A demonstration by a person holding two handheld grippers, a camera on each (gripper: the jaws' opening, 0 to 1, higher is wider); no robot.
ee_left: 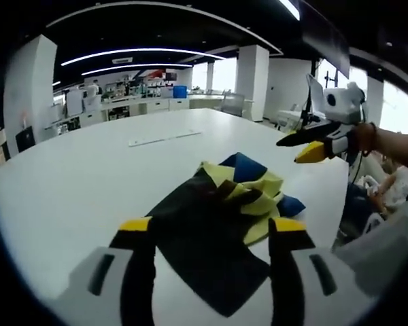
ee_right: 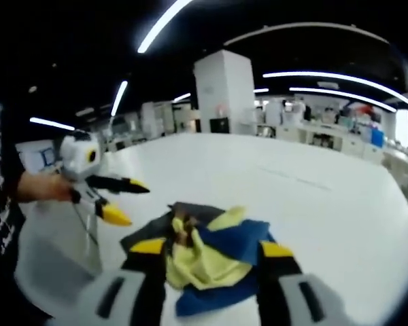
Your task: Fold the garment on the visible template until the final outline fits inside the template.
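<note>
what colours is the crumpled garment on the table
Black, yellow and blue patches; the garment shows best in the left gripper view.

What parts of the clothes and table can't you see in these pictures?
- Garment: crumpled in both views, so its kind and full outline can't be told.
- Its near edge: in the right gripper view, hidden behind the right gripper.
- Template: none can be made out on the table; the strip in the left gripper view is too small to identify.
- Table's near edge: cut off by the picture edge in both views.
</note>
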